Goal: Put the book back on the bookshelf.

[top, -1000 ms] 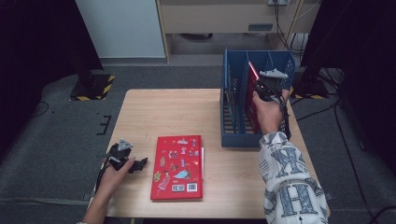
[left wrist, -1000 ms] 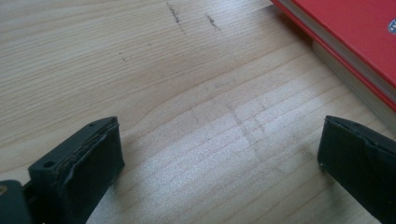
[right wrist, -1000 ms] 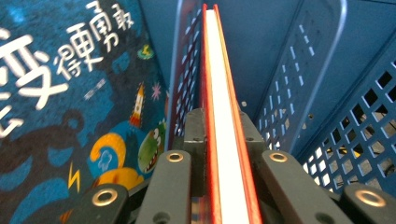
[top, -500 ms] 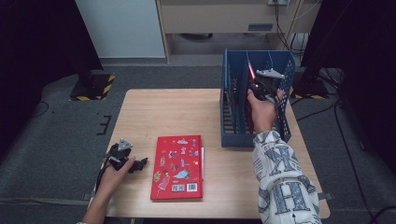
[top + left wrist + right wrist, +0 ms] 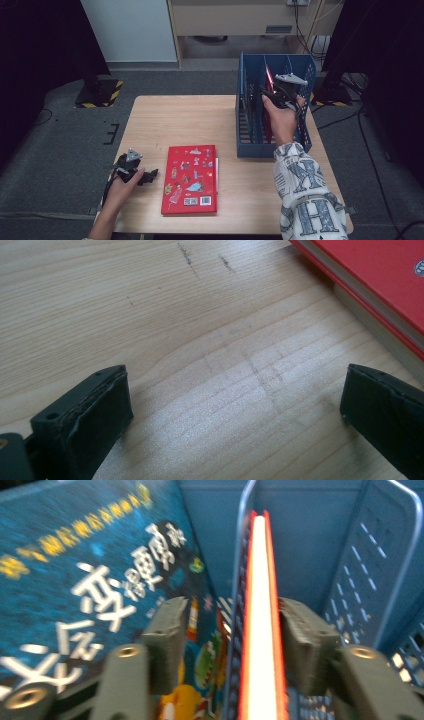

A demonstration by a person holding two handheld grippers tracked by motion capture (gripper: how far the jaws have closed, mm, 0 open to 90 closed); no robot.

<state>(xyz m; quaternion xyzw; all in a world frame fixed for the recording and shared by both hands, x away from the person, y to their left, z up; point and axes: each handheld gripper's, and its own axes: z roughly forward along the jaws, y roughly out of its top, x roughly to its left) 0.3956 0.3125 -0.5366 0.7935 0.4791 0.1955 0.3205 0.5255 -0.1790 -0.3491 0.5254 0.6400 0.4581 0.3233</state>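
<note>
A red book [image 5: 270, 80] stands on edge in a slot of the blue file rack [image 5: 250, 145]. My right gripper [image 5: 272, 94] hovers over its top edge. In the right gripper view the red book [image 5: 260, 605] rises between the jaws of the right gripper [image 5: 235, 630], which have just been opening. The left pad stands clear of it, so the grip is open. A second red book [image 5: 191, 180] lies flat on the table. My left gripper [image 5: 149, 176] rests open just left of it, with bare wood between the jaws of the left gripper [image 5: 235, 420].
A blue book [image 5: 90, 570] with white lettering fills the slot beside the red one. The rack's wire dividers and perforated wall [image 5: 370, 555] close in around the right gripper. The wooden table [image 5: 175, 120] is ringed by dark floor, with cabinets behind.
The right hand has edged slightly toward the near left above the rack. The red book stays upright in its slot. The left hand and the flat book have not moved.
</note>
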